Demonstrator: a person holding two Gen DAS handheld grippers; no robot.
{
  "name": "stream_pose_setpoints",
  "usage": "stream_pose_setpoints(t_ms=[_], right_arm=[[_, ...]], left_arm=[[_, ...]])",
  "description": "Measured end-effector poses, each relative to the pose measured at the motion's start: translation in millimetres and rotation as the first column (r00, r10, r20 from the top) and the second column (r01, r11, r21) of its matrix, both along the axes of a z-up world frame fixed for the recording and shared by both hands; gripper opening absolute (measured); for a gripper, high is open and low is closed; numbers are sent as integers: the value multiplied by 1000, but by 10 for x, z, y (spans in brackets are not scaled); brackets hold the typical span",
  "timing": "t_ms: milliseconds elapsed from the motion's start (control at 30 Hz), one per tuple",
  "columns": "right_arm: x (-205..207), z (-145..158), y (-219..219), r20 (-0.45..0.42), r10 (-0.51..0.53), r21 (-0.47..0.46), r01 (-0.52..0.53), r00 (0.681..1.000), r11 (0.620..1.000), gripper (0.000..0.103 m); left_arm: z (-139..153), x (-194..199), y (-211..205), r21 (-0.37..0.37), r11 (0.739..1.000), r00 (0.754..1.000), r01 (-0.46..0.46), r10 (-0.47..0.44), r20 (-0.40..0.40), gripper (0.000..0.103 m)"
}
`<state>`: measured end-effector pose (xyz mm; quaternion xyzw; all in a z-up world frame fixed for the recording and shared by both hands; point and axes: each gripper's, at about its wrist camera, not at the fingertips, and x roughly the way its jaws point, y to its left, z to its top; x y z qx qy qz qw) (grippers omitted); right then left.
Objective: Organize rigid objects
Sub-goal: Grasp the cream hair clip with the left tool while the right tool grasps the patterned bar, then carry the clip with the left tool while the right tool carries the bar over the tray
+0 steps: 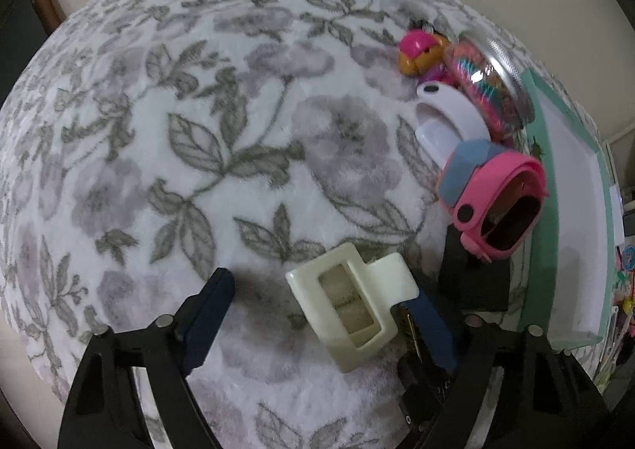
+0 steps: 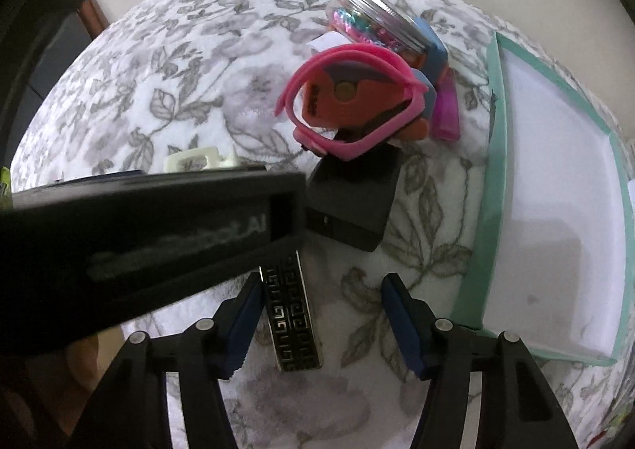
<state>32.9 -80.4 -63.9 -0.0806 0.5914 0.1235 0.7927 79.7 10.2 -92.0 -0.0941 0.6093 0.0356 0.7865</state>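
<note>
- My left tool (image 1: 329,314) hangs over the floral blanket (image 1: 198,131) with its jaws apart, nothing clamped. The cream clip (image 1: 349,306) lies flat between them, close against the right-hand finger (image 1: 432,330) and clear of the other.
- I judge the clip to be light, stiff plastic, smooth enough to slip. I would pinch across its rectangular frame, not the thin tab, which could twist out of the pads.
- My right tool (image 2: 317,324) also stands with jaws apart, gripping nothing. The patterned bar (image 2: 291,314) lies between them lengthwise, just beside the left-hand finger (image 2: 242,326); whether it touches I cannot tell.
- The bar looks like glossy metal: rigid, probably heavier than it looks, slick on its face. Squeezing its two long edges near the middle seems safest.
- The left tool's black body (image 2: 151,235) crosses the right wrist view and hides the bar's far end, so both tools work near each other.
- Beyond the bar sit a black box (image 2: 353,203), a pink watch (image 2: 349,100) and a jar (image 2: 377,24) of coloured bits, clustered toward the far edge of the blanket.
- The green-rimmed tray (image 2: 488,211) lies along the right edge of the blanket, near the bar; I take it as the likely destination.
</note>
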Motion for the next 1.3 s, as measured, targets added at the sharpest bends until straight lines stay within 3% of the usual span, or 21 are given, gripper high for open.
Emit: stream_pose_setpoints(t_ms=[167, 433, 633, 933, 1300], right_arm=[[-32, -32, 8, 7, 2, 1, -2, 1000, 1000, 61], [-85, 34, -106, -7, -18, 19, 19, 1000, 1000, 40], [-48, 57, -244, -26, -46, 40, 47, 999, 998, 25], [8, 112, -501, -106, -134, 158, 150, 985, 976, 23], [9, 516, -803, -77, -195, 290, 209, 978, 934, 22]], left_arm=[[-10, 22, -79, 51, 998, 1000, 29, -29, 5, 79], [125, -21, -171, 63, 997, 998, 53, -54, 11, 53], [221, -42, -122, 33, 999, 999, 41, -40, -2, 53], [466, -43, 60, -28, 1000, 1000, -11, 12, 17, 53], [1139, -167, 95, -110, 994, 978, -6, 29, 205, 53]])
